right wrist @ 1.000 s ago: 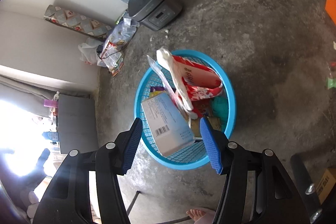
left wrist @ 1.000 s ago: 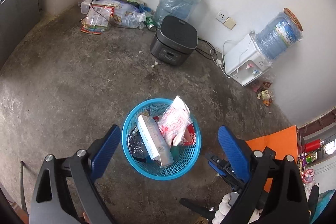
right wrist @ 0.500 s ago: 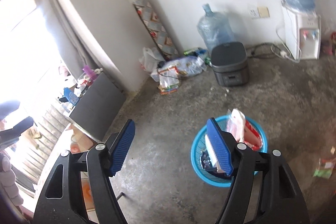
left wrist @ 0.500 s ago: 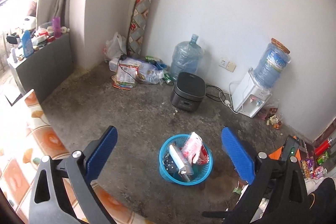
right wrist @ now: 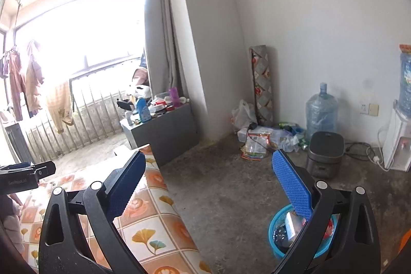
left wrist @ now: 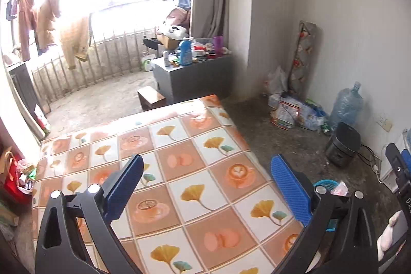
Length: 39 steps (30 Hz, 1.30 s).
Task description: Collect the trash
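Note:
The blue trash basket (right wrist: 276, 233) stands on the concrete floor at the lower right, holding a white box, a red-and-white bag and other wrappers; my right finger hides part of it. In the left wrist view only its rim (left wrist: 324, 182) shows behind my finger. My left gripper (left wrist: 205, 189) is open and empty above the patterned tablecloth (left wrist: 179, 158). My right gripper (right wrist: 208, 188) is open and empty, high above the floor and the table's edge. The other gripper shows at the right edge of the left wrist view (left wrist: 399, 168).
A table with a leaf-and-cup cloth (right wrist: 143, 222) fills the lower left. A rice cooker (right wrist: 325, 154), a water jug (right wrist: 321, 112), a dispenser (right wrist: 398, 143) and a pile of bags (right wrist: 257, 143) line the far wall. A grey cabinet (right wrist: 164, 130) stands by the balcony.
Both grippers have risen and tilted up from the basket. The views swung from the basket to the table, wall and balcony. Both stayed open and empty.

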Each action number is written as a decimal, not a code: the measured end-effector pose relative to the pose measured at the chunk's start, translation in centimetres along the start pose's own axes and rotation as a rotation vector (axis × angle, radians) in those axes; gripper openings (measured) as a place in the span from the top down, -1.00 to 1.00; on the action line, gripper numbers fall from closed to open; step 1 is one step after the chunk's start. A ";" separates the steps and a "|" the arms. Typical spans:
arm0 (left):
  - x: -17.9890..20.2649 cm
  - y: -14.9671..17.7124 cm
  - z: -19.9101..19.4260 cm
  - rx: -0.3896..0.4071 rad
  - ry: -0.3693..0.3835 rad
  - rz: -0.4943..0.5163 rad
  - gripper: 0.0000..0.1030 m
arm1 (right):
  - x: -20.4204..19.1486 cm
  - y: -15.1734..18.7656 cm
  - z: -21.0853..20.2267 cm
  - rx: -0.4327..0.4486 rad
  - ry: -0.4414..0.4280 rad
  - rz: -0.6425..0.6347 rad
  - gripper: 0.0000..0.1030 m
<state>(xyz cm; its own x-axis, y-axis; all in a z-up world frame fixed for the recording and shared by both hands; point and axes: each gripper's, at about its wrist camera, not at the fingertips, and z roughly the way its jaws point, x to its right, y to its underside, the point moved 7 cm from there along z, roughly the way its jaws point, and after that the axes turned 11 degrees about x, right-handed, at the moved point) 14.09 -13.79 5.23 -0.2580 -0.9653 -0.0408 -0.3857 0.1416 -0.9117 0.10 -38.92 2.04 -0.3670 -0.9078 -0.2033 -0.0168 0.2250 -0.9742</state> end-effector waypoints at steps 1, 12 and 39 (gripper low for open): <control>-1.2 0.5 -0.8 0.013 -0.033 0.005 -0.89 | -1.0 0.0 -0.3 0.001 -0.021 -0.019 -0.84; -10.7 9.1 -6.0 -0.041 -0.275 -0.136 -0.89 | -6.8 2.2 -2.2 -0.021 -0.109 -0.159 -0.84; -3.3 15.6 -2.9 -0.318 -0.136 -0.051 -0.89 | -3.6 12.9 -5.5 -0.463 0.043 -0.344 -0.84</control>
<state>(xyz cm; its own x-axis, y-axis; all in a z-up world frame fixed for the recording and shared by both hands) 6.30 -7.78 -7.70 -0.1193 -0.9902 -0.0721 -0.6573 0.1332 -0.7417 -3.86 -30.80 -9.23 -0.3054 -0.9431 0.1314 -0.5437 0.0595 -0.8371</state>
